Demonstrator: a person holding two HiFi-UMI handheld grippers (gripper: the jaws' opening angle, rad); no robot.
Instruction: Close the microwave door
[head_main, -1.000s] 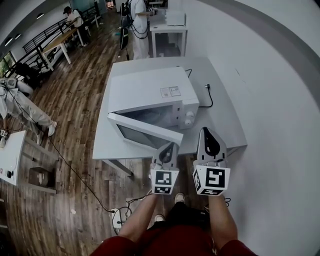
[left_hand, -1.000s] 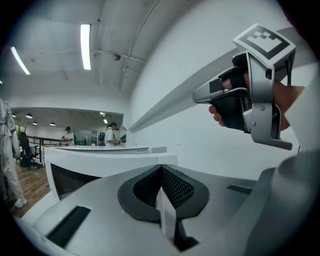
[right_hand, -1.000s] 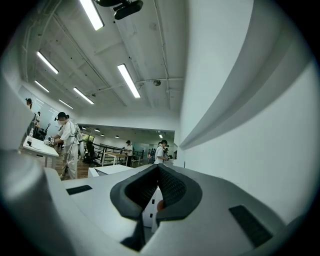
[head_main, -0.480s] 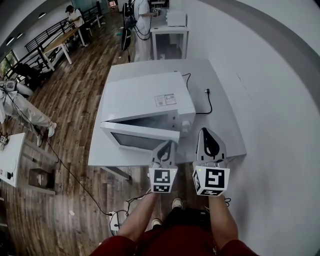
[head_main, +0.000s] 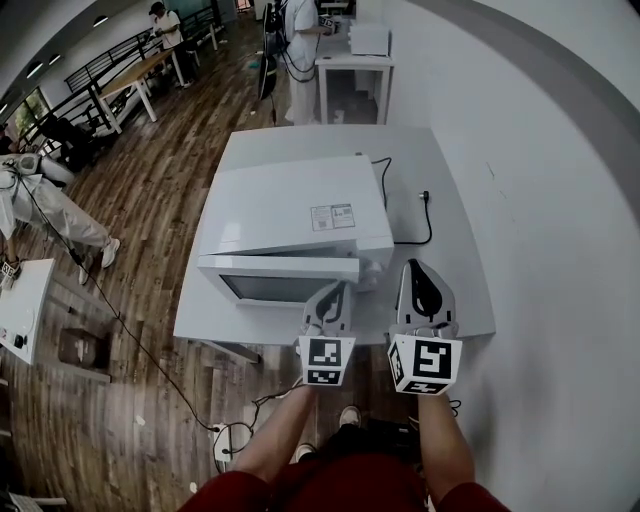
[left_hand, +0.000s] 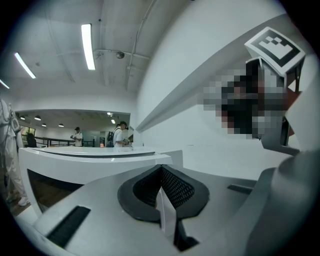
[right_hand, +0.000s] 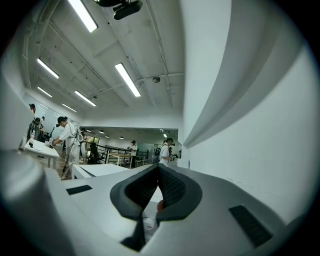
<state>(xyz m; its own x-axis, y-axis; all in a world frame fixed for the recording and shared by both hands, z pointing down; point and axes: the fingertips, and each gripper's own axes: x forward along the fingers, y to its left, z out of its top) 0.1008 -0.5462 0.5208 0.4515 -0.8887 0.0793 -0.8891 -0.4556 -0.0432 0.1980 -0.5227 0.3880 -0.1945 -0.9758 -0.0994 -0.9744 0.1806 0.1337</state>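
A white microwave (head_main: 295, 215) stands on a white table (head_main: 455, 290) in the head view. Its door (head_main: 280, 285), with a dark window, is almost against the body, with a narrow gap left. My left gripper (head_main: 337, 293) is shut with nothing in it, its tip at the door's right end. The left gripper view shows the closed jaws of that gripper (left_hand: 161, 168) and the door (left_hand: 85, 162) on the left. My right gripper (head_main: 420, 272) is also shut and holds nothing. It hovers to the right of the microwave, beside the control knobs (right_hand: 148, 223).
A black power cord with its plug (head_main: 425, 197) lies on the table behind the microwave. A white wall (head_main: 560, 220) runs along the right. Cables and a power strip (head_main: 222, 440) lie on the wooden floor. Several people stand far off.
The microwave door has swung from wide open to nearly closed, with my left gripper following its right end. The right gripper has stayed where it was.
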